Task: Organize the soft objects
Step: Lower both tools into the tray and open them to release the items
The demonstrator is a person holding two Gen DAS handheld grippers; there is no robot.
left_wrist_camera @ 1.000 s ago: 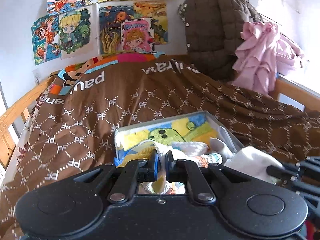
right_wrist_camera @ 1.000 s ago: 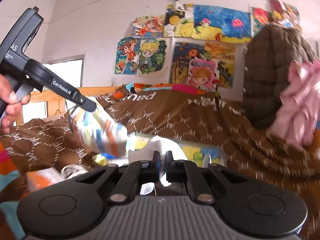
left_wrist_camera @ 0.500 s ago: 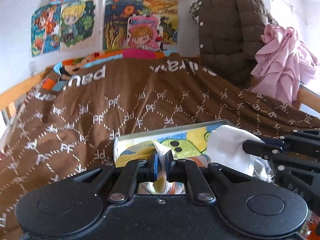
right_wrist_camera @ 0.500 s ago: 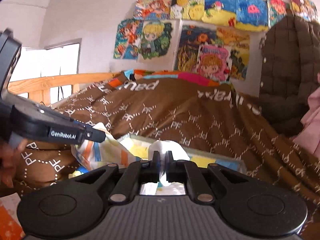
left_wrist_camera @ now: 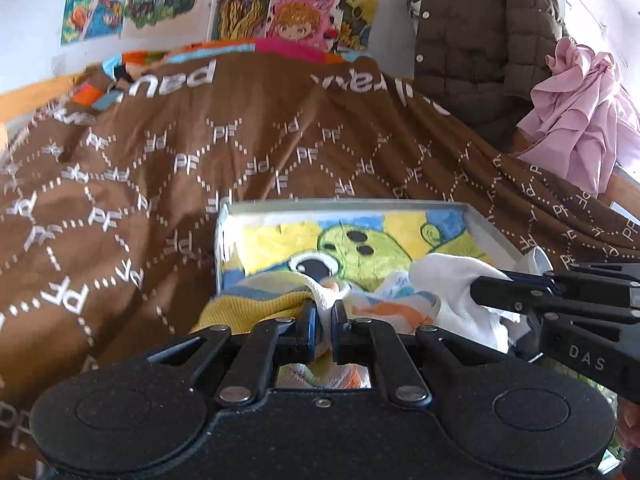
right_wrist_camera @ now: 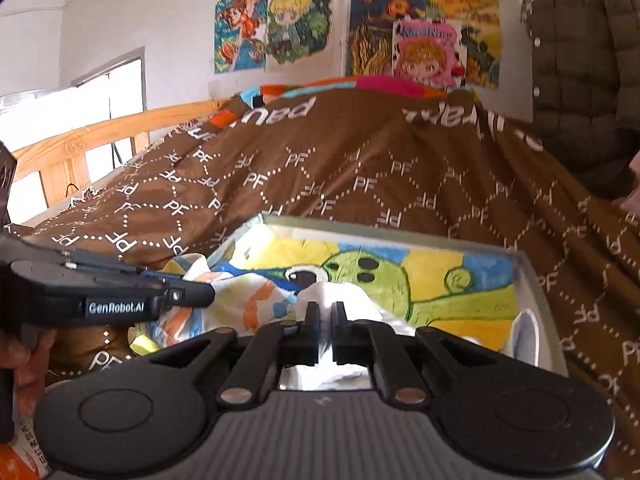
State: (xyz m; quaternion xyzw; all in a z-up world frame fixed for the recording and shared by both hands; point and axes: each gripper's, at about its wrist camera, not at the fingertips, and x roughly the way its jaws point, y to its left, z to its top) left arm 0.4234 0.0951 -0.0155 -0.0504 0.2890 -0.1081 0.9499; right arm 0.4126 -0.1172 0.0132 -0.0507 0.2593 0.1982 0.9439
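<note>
Both grippers come forward and down toward the box (left_wrist_camera: 496,236) on the brown blanket (left_wrist_camera: 160,184). Left gripper (left_wrist_camera: 323,312), clamped on the colourful sock (left_wrist_camera: 384,308), brings it from up beside the box to the box's near-left corner; the sock now lies partly over the near rim. Right gripper (right_wrist_camera: 326,316) carries the white sock (right_wrist_camera: 340,292) in over the box's painted floor. In the left wrist view the right gripper (left_wrist_camera: 480,292) moves up alongside from the right edge. Box fills more of both views; wall pictures (right_wrist_camera: 280,24) slide up.
</note>
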